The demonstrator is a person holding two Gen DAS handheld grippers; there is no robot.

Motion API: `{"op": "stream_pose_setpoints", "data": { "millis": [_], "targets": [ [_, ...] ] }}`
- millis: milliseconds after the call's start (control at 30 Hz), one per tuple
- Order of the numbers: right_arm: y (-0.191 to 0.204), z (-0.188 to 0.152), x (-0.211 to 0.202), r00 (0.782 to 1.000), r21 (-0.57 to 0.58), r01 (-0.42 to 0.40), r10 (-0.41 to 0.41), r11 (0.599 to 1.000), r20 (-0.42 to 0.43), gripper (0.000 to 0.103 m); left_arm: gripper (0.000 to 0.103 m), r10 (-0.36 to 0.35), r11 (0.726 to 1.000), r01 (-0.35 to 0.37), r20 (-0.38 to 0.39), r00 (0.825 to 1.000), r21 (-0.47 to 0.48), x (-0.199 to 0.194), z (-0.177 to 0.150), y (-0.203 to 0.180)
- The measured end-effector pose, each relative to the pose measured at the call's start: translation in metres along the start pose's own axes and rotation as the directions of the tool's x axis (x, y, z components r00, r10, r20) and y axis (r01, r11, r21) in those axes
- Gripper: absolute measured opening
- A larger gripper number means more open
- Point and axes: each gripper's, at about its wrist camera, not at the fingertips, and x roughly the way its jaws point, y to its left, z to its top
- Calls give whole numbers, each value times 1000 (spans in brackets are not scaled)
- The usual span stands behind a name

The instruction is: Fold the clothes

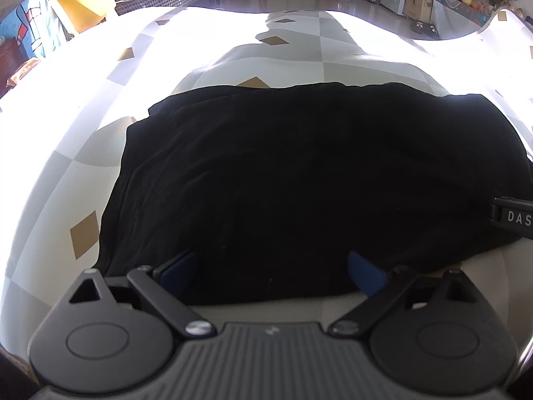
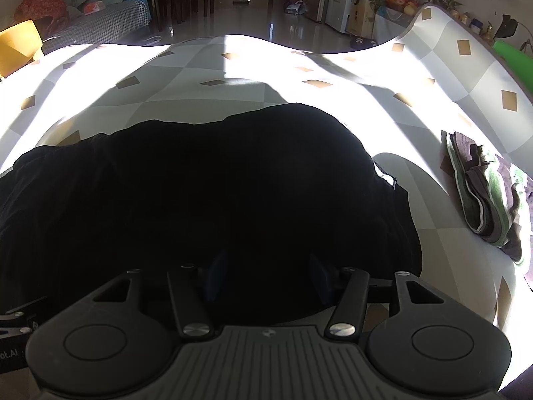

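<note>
Garment [image 1: 299, 180] flat on checkered surface [image 1: 66, 173], near hem under both grippers. Left gripper [image 1: 271, 271] jaws wide, empty; right gripper [image 2: 266, 275] jaws part-open, empty. Advise pinching hem evenly both sides, lifting together, folding away, keeping edges aligned.

Both tools, left [image 1: 271, 275] and right [image 2: 266, 278], tilt downward, jaws parted.
</note>
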Motion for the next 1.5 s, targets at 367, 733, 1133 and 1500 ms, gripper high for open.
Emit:
{"op": "stream_pose_setpoints", "data": {
  "millis": [367,733,1133,1500],
  "targets": [
    [18,9,-11,987,-21,-132,133,991,94,51,72,72,979,-72,-7,997,-190,4,16,43],
    [44,6,6,988,-100,-137,142,986,55,32,51,70,982,-66,19,997,-177,7,18,45],
    [37,1,9,996,-111,-69,74,991,48,29,51,77,988,-75,14,997,-137,3,14,37],
    [29,3,0,994,-85,-91,96,992,58,32,76,101,978,-103,-18,995,-181,5,15,45]
  ]
}}
